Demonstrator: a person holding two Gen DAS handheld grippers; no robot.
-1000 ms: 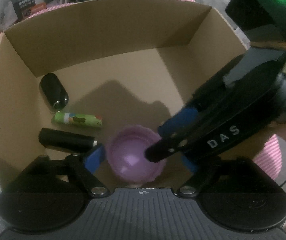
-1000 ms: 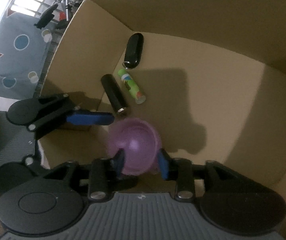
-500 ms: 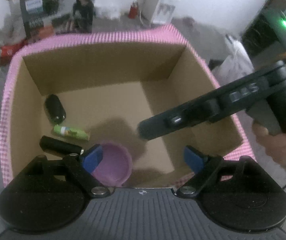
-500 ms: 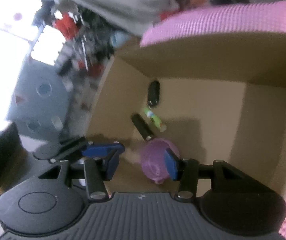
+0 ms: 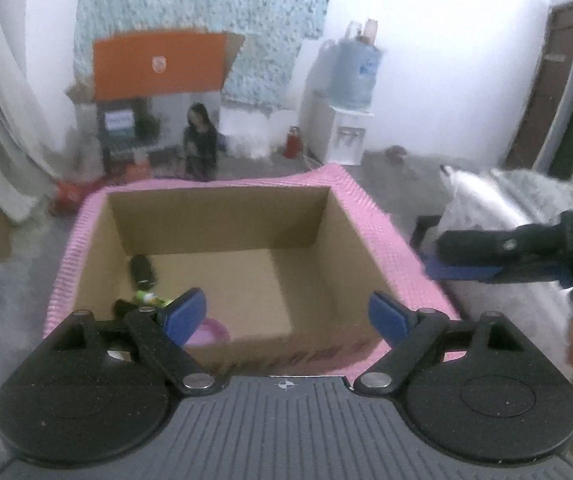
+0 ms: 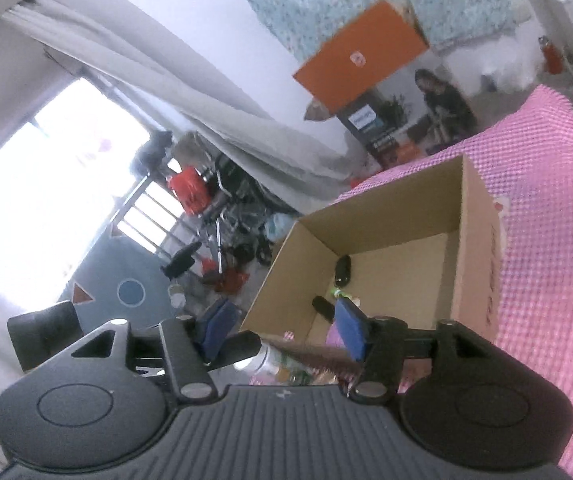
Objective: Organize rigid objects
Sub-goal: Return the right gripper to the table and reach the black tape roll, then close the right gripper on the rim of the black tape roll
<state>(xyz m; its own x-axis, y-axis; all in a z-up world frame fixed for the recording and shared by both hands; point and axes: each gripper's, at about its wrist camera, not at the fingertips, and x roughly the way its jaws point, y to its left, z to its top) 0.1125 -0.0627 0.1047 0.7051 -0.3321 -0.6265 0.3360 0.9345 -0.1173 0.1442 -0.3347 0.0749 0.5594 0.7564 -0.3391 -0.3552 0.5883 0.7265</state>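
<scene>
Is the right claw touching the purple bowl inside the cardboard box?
Apart. In the left wrist view the right claw hangs outside the cardboard box, beyond its right wall, while the purple bowl lies on the floor of the box at its near left corner.

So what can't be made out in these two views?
- Purple bowl: left wrist view, mostly hidden by the left claw's finger and the box front wall; right wrist view, only a sliver shows.
- Green tube: label too small and blurred, both views.
- Things below the right claw: right wrist view, blurred.
- Box outside print: cut off, unreadable.
</scene>
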